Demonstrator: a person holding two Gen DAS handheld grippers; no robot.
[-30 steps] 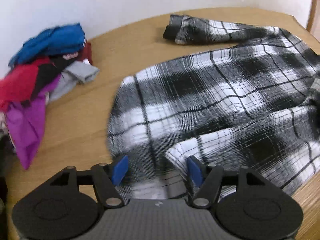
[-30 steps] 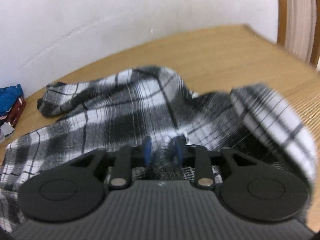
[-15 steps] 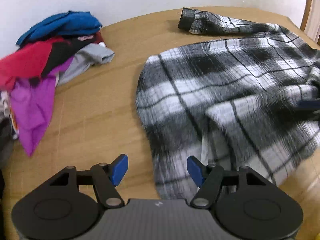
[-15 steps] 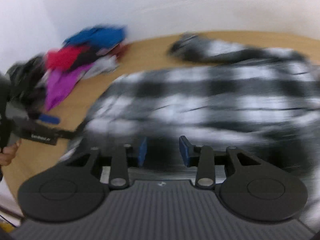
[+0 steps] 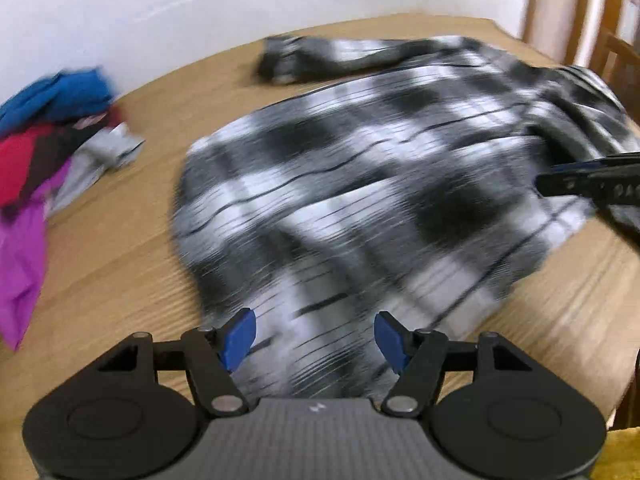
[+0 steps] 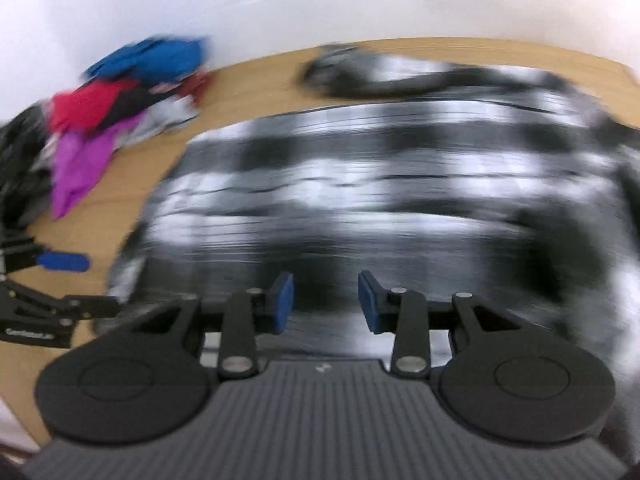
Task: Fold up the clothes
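Both the left tool (image 5: 316, 336) and right tool (image 6: 325, 302) hover released, grasping nothing, over the plaid shirt (image 5: 360, 184) spread on the worktop (image 5: 100, 272), right of the clothes pile (image 5: 44, 136).

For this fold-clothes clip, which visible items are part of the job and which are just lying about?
Part of the job:
- plaid shirt, spread on the table
- left gripper, open above its near hem
- right gripper, open

Lying about:
- pile of coloured clothes, off to the side
- wooden chair
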